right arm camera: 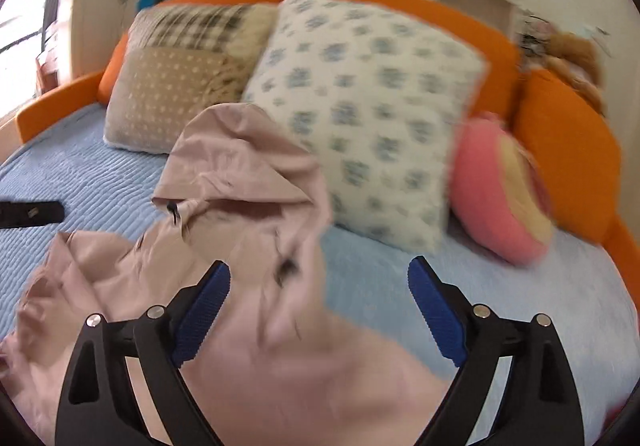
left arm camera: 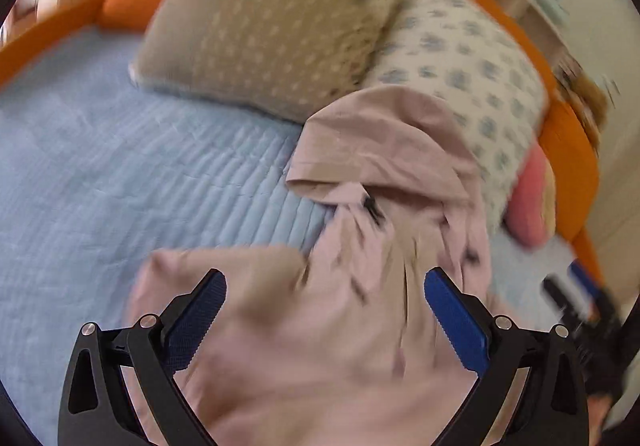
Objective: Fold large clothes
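Here, both grippers, left gripper (left arm camera: 325, 282) and right gripper (right arm camera: 319, 272), spread wide above pink garment (left arm camera: 384, 149) on bed (left arm camera: 100, 165).

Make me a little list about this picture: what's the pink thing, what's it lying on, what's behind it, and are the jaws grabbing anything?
garment: pink hooded jacket, crumpled, hood toward the pillows
surface: blue quilted bedspread
behind it: tan dotted pillow, white pillow with blue flowers
beside the pillows: round pink cushion
left gripper: jaws open, holding nothing
right gripper: jaws open, holding nothing
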{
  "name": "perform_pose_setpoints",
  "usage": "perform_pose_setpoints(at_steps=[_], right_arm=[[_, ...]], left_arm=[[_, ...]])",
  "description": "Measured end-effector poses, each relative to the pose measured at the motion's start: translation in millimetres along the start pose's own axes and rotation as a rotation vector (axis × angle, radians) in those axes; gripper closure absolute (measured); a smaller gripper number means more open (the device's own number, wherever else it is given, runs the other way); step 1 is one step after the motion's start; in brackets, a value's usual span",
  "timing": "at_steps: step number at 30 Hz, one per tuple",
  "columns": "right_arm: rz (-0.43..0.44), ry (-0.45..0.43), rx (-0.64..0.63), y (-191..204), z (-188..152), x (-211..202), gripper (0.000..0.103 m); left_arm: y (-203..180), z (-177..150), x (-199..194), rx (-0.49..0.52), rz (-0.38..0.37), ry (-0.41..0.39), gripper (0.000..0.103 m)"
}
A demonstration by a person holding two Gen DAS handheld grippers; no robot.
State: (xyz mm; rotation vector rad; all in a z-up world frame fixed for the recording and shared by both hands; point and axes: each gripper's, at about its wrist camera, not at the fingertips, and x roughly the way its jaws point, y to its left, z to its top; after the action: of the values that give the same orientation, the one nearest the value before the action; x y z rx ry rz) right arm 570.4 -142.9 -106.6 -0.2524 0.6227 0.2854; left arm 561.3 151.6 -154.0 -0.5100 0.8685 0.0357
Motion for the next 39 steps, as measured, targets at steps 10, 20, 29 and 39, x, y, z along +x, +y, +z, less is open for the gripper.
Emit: perform_pose_setpoints(at_steps=[10,20,29,39], right_arm=[[-0.307,0.003,-0.435,71.9,27.3,129.0,0.016],[-0.280,0.019,-0.413,76.9,25.6,170.9,0.036],[-0.256,-0.005,-0.263,53.3,19.0,180.7,0.076],[-0.198,-0.019,-0.159,25.9,34.1,158.8,0.093]], left_arm=[[34.7,35.3,136.8,-0.211,0.029,0.087,0.002],[2.7,49.1,158.4,-0.091,0.007,0.033,0.002],[-10.3,44.8,174.6,-0.107,-0.131,0.039,0.051],[-29.9,47.2,189.2,-0.151,-0.137,0.064,0.096]])
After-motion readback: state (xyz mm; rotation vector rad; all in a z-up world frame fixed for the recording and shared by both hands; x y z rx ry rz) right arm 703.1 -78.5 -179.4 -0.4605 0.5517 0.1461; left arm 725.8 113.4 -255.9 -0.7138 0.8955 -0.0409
